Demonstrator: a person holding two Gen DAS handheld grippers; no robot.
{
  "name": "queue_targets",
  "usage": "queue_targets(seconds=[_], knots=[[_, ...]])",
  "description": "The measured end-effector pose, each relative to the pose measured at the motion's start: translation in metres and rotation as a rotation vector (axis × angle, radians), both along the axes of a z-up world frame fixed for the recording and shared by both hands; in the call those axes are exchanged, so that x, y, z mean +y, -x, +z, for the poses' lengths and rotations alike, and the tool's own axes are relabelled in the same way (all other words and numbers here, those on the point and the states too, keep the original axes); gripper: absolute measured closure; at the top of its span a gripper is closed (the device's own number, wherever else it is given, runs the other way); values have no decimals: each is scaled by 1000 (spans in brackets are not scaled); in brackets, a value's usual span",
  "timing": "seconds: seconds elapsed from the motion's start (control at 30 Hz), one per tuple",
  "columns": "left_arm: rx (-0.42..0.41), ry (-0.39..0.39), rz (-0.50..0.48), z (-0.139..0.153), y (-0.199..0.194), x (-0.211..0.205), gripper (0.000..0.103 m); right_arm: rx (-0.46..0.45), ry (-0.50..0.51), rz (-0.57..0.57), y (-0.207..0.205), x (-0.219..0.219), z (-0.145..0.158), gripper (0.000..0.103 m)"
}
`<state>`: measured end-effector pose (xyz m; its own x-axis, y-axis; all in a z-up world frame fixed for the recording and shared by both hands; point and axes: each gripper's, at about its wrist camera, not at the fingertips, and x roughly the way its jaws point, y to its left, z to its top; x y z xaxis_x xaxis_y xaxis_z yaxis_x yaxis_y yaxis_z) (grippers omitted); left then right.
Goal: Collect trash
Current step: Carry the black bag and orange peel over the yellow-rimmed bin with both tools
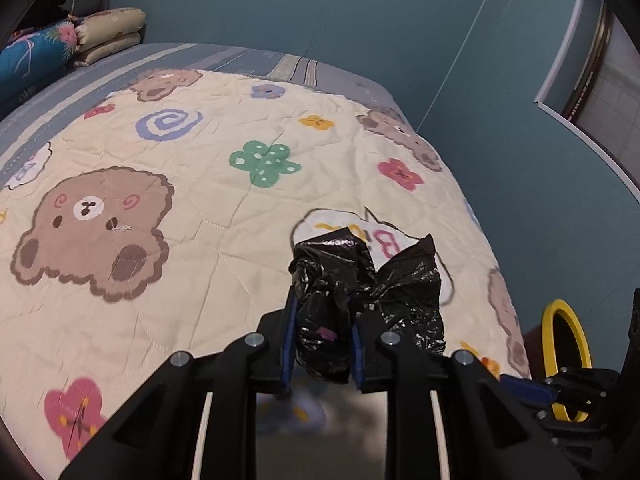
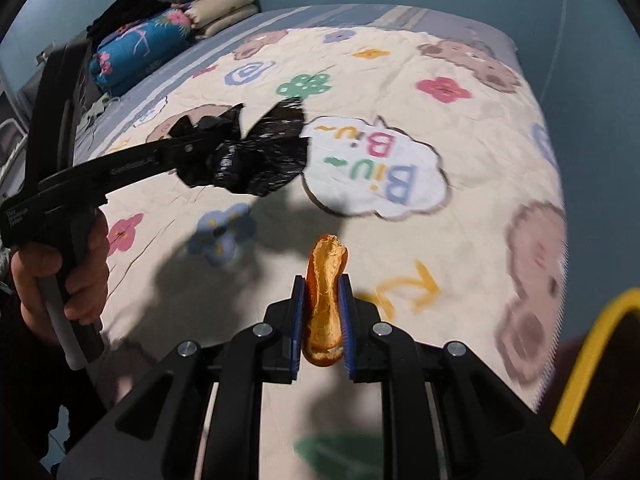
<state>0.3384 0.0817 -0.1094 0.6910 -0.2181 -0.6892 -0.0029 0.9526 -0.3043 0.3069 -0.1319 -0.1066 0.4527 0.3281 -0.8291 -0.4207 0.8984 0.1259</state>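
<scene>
- My left gripper (image 1: 322, 344) is clamped on a crumpled black plastic bag (image 1: 360, 300); the blue pads (image 1: 289, 344) press into it from both sides, and the rest of the plastic bunches out above and to the right of the fingers.
- From the right wrist view I see that same left gripper (image 2: 192, 156) side-on, a hand (image 2: 68, 276) wrapped round its handle, the black bag (image 2: 260, 160) held off the bedcover with its shadow on the fabric below.
- My right gripper (image 2: 323, 328) is pinched narrow on an orange peel (image 2: 326, 300); the curled strip stands upright between the blue pads (image 2: 346, 320) and pokes out past the tips.
- Both pieces of trash are up in the air over the near end of the bed, not lying on it.
- Below them spreads a cream quilt (image 1: 208, 216) printed with bears, flowers and a "Biu Biu" cloud (image 2: 376, 172).
- At the lower right edge, just off the bed, I see the yellow rim of a bin (image 2: 592, 360); it also shows in the left view (image 1: 568, 336), beside the right gripper's tip.
- At the far end lie folded pillows (image 1: 112, 32) and a blue floral bolster (image 2: 136, 52), against a teal wall (image 1: 320, 8).
</scene>
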Motion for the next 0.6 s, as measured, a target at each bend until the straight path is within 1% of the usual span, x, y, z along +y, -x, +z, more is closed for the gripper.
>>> queue_targets(seconds=[0.23,0.33,0.4,0.6], knots=[[-19,-14,-59,20,41,-28,83,-37,-30,-78,35,-48,26,87],[-33,-42,-81,31,61,-41,83,-44,-54,-107,43,-64,36,87],[-38,-35,-101,37,74,-48,83,-62,-70,-127,51,-75,44,87],[-98,-49,-160,63,111,-70,83,-110,-106,-175,68,-105,67,87]])
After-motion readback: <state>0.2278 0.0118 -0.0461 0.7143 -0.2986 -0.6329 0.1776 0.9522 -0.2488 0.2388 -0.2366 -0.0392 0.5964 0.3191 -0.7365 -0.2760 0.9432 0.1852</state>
